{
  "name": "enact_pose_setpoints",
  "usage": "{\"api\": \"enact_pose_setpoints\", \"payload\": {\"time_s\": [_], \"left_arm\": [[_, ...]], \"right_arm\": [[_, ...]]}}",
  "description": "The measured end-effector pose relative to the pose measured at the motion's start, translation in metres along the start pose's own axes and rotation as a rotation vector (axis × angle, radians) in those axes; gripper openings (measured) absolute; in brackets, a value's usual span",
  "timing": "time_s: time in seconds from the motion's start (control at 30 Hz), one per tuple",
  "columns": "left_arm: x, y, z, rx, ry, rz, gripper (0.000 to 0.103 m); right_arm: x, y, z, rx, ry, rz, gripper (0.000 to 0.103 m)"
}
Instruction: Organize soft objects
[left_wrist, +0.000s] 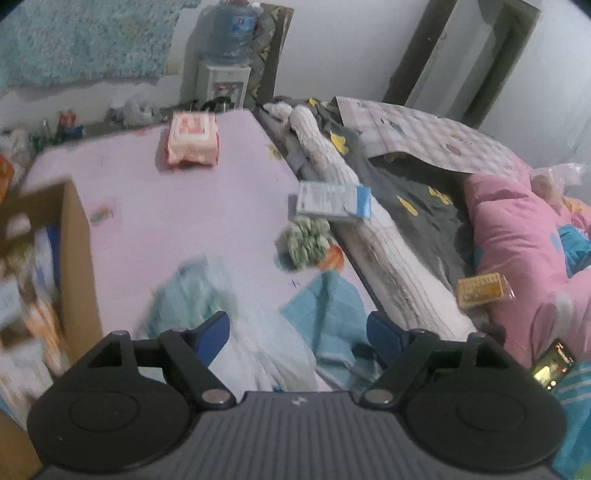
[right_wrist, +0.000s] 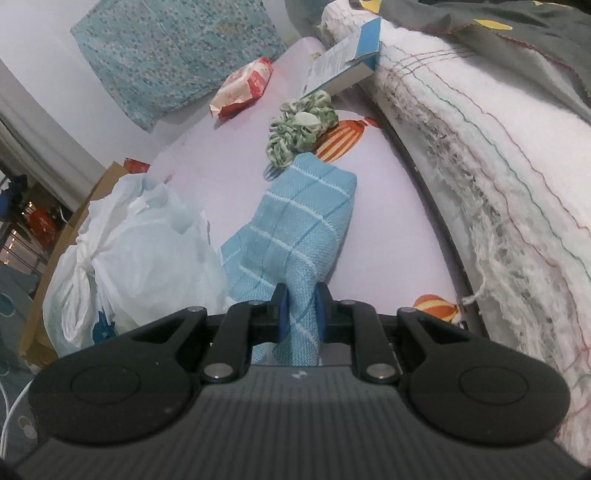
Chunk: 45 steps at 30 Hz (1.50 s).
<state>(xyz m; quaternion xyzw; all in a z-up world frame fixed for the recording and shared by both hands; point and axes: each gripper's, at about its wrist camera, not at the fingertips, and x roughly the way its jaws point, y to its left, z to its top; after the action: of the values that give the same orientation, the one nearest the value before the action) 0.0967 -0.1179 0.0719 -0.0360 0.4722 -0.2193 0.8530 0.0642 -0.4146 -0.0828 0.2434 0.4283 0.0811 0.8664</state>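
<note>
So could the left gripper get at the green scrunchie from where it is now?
Probably yes. The left gripper is open and empty, and the green scrunchie lies uncovered on the pink sheet ahead, with only the blue towel and white plastic bag lying low beneath its path.

Both views are dim and evenly lit, with soft shadows and no glare. The left wrist view smears with motion blur, worst at the cardboard box (left_wrist: 74, 258). The right view is sharper. Fisheye bending darkens the corners.
</note>
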Motion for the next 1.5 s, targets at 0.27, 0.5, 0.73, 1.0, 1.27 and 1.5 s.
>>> {"api": "enact_pose_setpoints", "payload": {"time_s": [0.27, 0.5, 0.73, 1.0, 1.27, 1.5], "left_arm": [[0.032, 0.002, -0.068, -0.117, 0.096, -0.157, 0.067], [0.087, 0.012, -0.089, -0.174, 0.227, -0.226, 0.067], [0.128, 0.047, -0.067, -0.283, 0.202, -0.181, 0.063], [0.140, 0.088, -0.028, -0.416, 0.107, -0.142, 0.063], [0.149, 0.092, -0.004, -0.488, -0.013, -0.120, 0.084], [0.146, 0.058, -0.018, -0.312, 0.031, -0.112, 0.089]], "right_arm": [[-0.006, -0.002, -0.003, -0.028, -0.007, 0.002, 0.015], [-0.004, 0.000, -0.006, -0.045, -0.025, -0.015, 0.016], [-0.006, -0.007, -0.008, 0.007, -0.030, -0.003, 0.016], [-0.004, -0.008, -0.009, 0.046, -0.035, 0.000, 0.016], [-0.004, -0.006, -0.010, 0.042, -0.037, -0.007, 0.017], [-0.003, -0.010, -0.006, 0.096, -0.032, 0.019, 0.027]]}}
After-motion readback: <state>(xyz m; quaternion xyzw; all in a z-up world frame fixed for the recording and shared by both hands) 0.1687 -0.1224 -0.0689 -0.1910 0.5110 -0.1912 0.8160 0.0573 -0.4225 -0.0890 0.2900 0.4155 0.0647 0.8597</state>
